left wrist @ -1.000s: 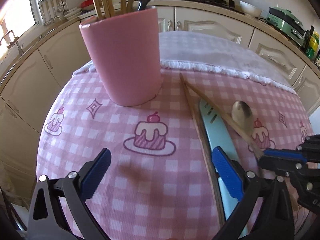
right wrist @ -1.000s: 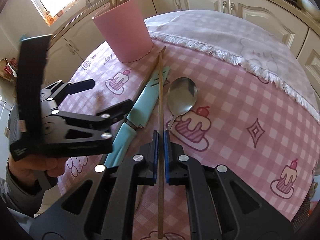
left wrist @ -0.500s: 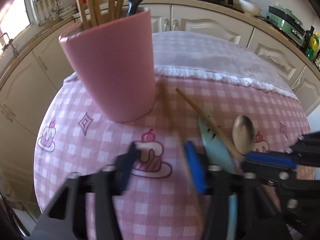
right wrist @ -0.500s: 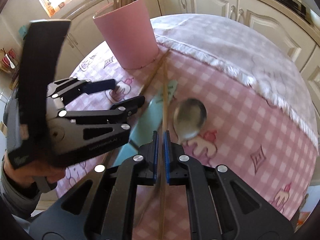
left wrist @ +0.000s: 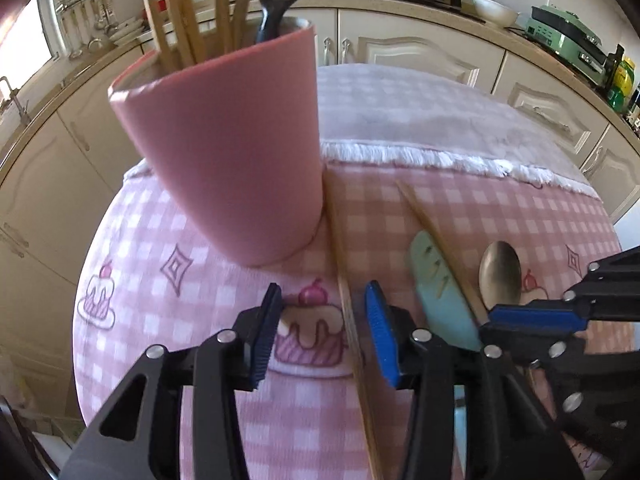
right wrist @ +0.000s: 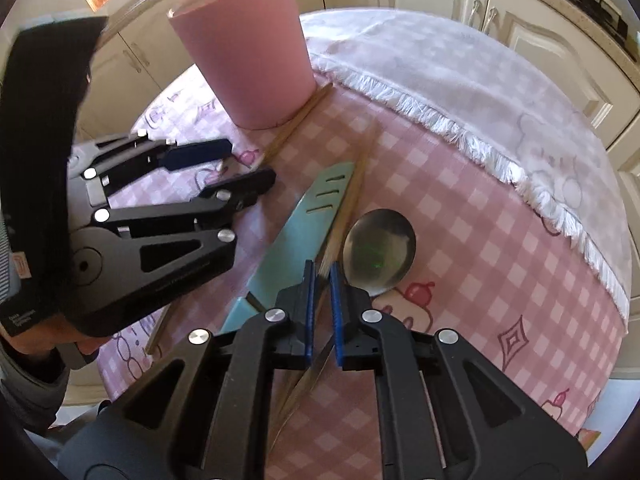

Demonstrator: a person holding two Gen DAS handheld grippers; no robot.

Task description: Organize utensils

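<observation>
Left gripper moved forward, narrowed around table chopstick; right gripper lifted other chopstick.

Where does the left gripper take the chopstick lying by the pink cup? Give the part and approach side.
Grip the loose chopstick mid-shaft, short of the tip beside the pink cup's base. Come straight down, fingers across its length: it lies flat on the cloth, and the open left gripper straddles it. Keep the right-hand finger tight in; the teal knife lies close on that side.
</observation>
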